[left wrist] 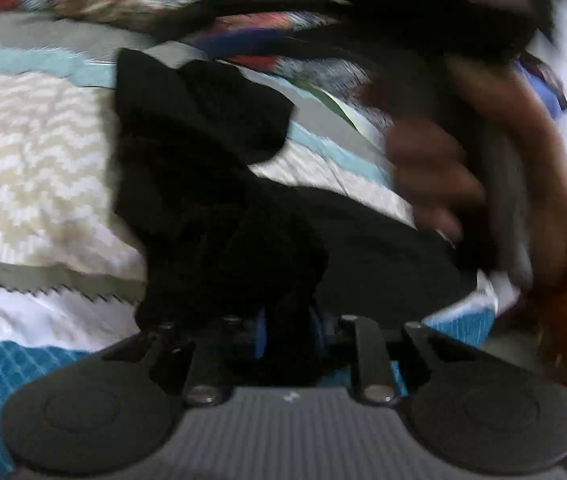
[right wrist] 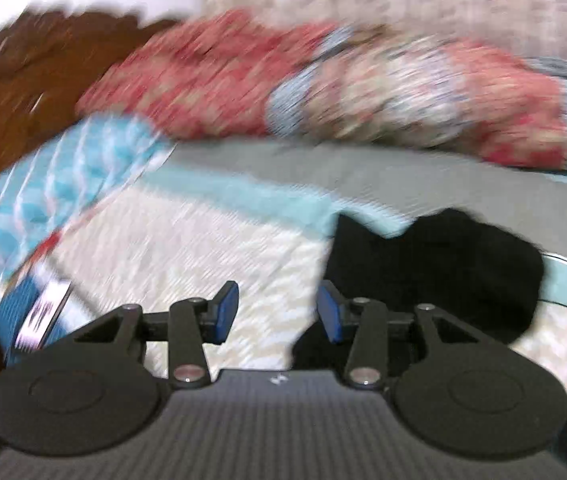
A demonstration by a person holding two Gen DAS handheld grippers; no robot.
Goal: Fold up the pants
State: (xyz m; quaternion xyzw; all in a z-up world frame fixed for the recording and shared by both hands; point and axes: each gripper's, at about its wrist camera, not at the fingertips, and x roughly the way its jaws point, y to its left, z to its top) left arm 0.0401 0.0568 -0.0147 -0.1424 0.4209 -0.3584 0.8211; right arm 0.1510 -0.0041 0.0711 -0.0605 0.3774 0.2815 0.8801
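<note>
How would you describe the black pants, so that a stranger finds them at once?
Look at the bed cover with cream zigzag bands edged in light blue. On it lies a crumpled heap, the black pants. It is the only plain black cloth there; the bedding behind it is red and patterned.

Chevron bedspread [right wrist: 187,248] spread wide, teal band across it. Red floral quilt [right wrist: 323,92] heaped behind. Wooden headboard [right wrist: 23,92] at the left.

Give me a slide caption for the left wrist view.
Left tongs shut on rumpled black pants lying across a chevron-patterned bedspread.
</note>
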